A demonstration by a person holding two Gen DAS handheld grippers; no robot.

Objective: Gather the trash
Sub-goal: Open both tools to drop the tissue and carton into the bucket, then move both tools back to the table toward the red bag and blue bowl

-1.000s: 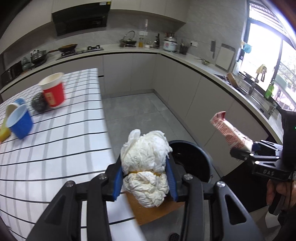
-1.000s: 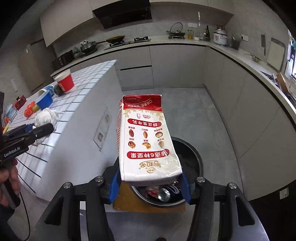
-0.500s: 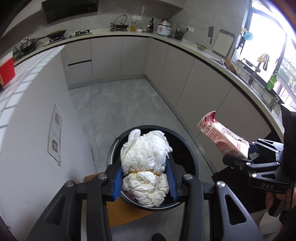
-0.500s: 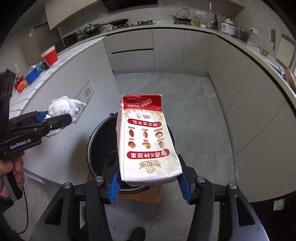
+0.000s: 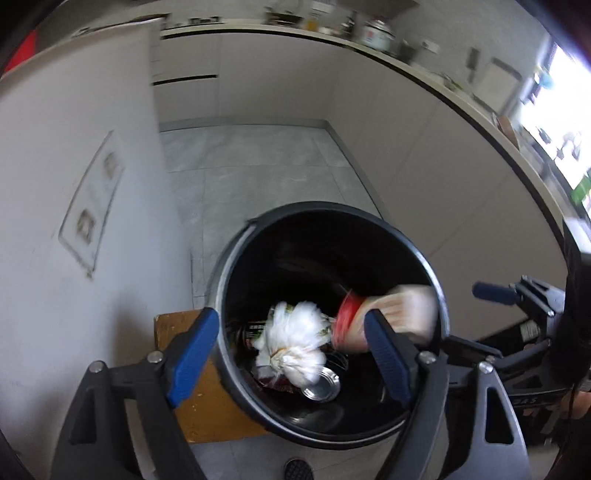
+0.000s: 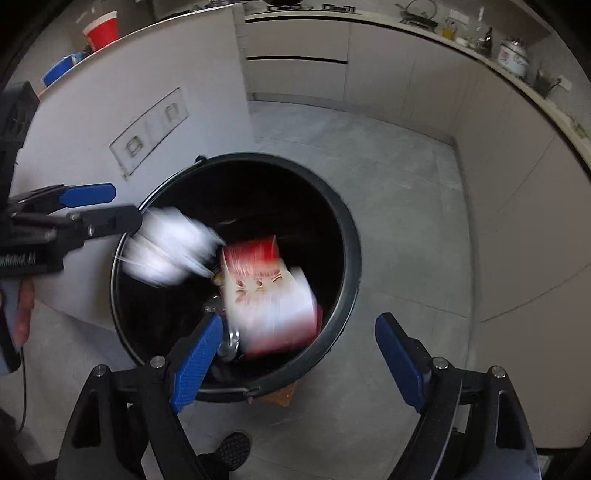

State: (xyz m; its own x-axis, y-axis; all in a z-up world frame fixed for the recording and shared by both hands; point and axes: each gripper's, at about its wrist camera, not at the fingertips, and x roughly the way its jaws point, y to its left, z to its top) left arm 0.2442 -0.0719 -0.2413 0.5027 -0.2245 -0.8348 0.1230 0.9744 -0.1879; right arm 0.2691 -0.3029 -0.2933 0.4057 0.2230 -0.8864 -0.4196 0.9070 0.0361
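Note:
A black round bin (image 5: 406,236) (image 6: 347,236) stands on the floor below both grippers. My left gripper (image 5: 291,350) hangs over its rim with jaws opening; the white crumpled paper wad (image 5: 295,343) (image 6: 166,254) falls blurred into the bin, clear of the blue pads. My right gripper (image 6: 299,354) is over the bin too, jaws opening, and the red-and-white milk carton (image 6: 269,295) (image 5: 391,310) drops blurred inside, free of the pads. A can (image 5: 321,386) and other trash lie at the bottom.
The bin rests on a brown board (image 5: 199,398) beside the white island wall (image 5: 74,184). Grey tiled floor (image 6: 406,206) runs to the cabinets. A red cup (image 6: 101,31) and a blue cup (image 6: 59,72) stand on the island top. A shoe tip (image 6: 232,448) shows below.
Both grippers sank over the bin and opened. The paper wad left the left pads and the carton left the right pads; both are falling into the bin.

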